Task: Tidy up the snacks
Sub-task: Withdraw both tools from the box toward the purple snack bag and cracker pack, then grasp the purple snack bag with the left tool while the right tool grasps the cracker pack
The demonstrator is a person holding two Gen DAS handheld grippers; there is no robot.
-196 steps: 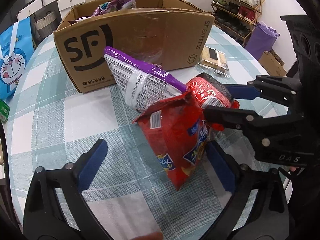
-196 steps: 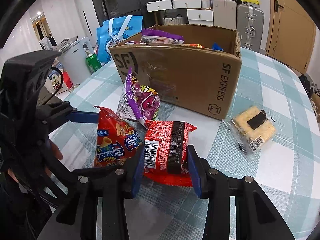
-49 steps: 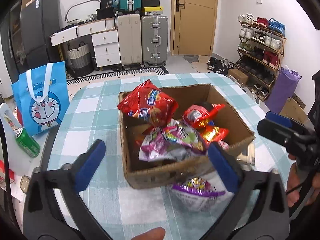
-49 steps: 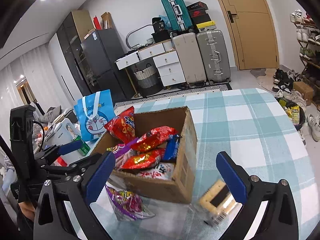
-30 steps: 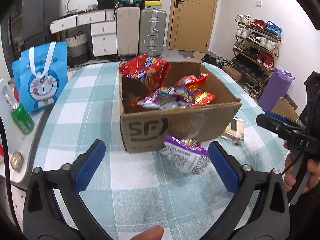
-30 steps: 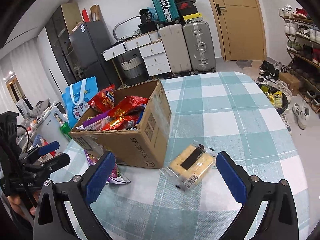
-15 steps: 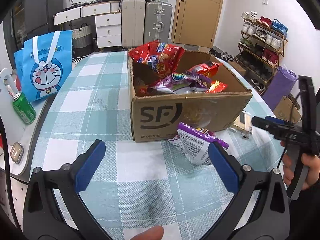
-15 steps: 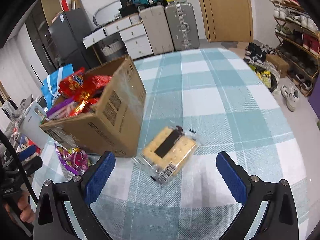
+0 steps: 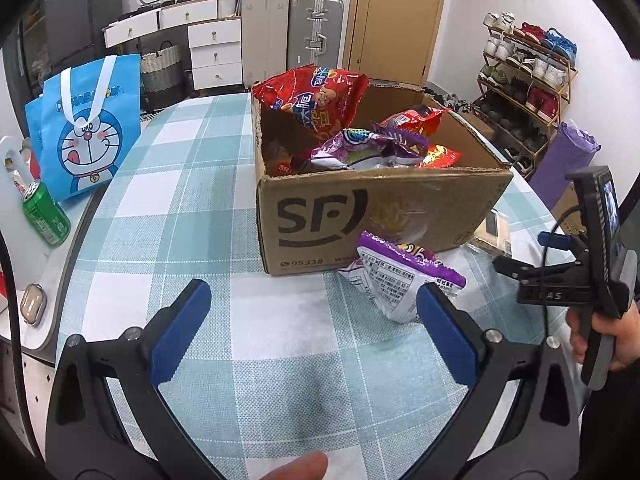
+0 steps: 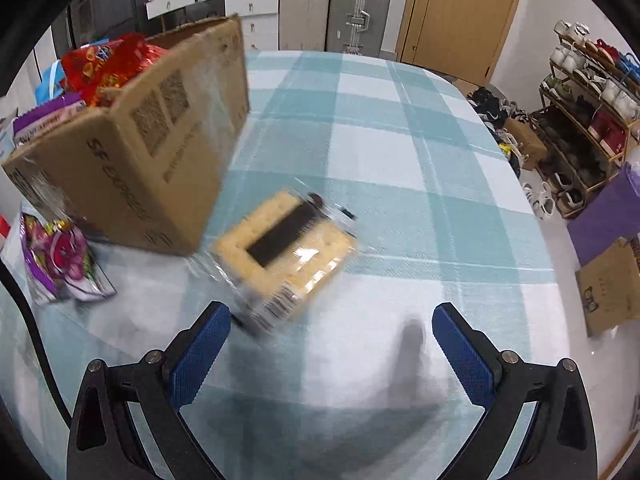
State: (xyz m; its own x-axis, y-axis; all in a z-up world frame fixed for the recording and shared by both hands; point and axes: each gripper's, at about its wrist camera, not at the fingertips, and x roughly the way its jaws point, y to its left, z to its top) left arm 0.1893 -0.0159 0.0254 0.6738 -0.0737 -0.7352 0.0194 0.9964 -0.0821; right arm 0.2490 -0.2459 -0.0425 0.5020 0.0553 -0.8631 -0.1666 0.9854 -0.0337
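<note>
Box point(image 9: 380, 216) reads "SF", "95338"; left tool point(image 9: 314, 328) and right tool point(image 10: 330, 344) gape wide.

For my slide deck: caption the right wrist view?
Open right claw nears cracker pack beside snack-filled box.

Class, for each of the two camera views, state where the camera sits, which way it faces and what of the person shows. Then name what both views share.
Left wrist: sits on the left gripper, faces the cardboard box front and purple snack bag; a hand holding the right gripper shows.
Right wrist: sits on the right gripper, faces the cracker pack beside the box; none of the person's body shows.
Shared: box, purple bag, checked tablecloth.
</note>
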